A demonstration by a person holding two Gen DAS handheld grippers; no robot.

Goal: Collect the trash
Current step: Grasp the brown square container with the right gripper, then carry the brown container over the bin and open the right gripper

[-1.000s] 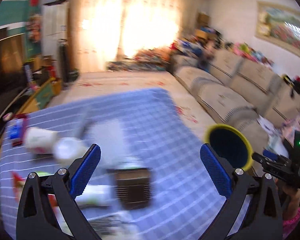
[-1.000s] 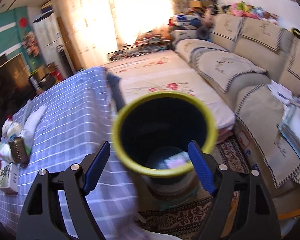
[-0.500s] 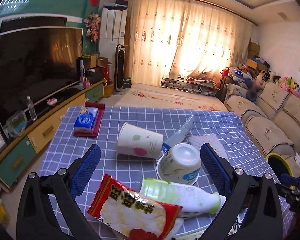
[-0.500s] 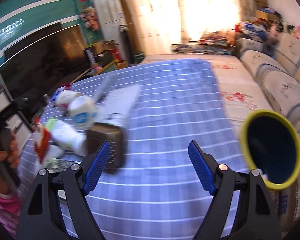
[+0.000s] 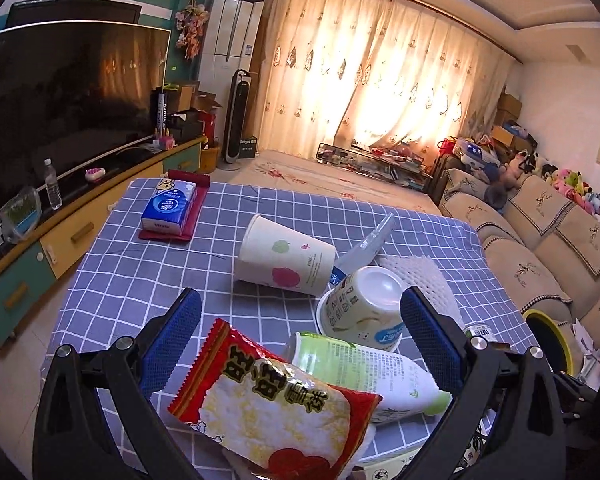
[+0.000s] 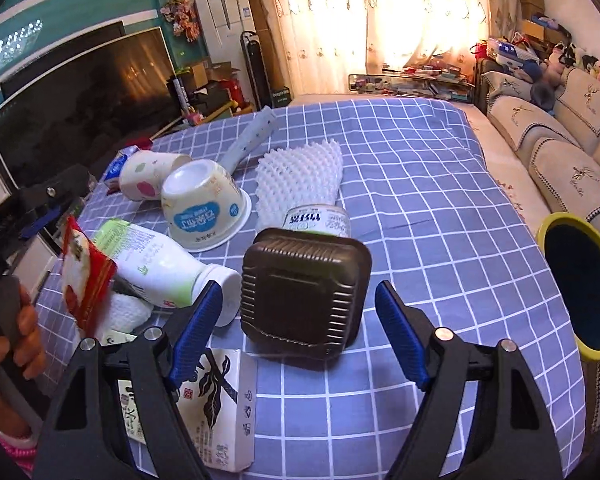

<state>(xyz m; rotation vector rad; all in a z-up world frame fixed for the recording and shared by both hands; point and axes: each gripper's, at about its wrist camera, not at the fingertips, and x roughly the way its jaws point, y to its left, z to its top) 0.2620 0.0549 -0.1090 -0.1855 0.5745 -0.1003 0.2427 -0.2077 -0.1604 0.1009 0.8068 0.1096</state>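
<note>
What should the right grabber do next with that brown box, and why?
Probably ease the right gripper forward and close it on the brown box. Its fingers are open and empty, the box sits just ahead between them, and the yellow-rimmed bin waits to the right.

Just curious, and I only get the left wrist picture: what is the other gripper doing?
Observer: The right gripper is open. A brown ribbed tub lies between its fingertips, not pinched.
Operator: Anything else near it that I can't see?
Observer: A white carton with a black leaf print lies flat under its left finger, at the near edge of the table.
Operator: Who holds the left gripper?
Observer: The right view shows a person's left hand wrapped around its handle, at the far left edge.
</note>
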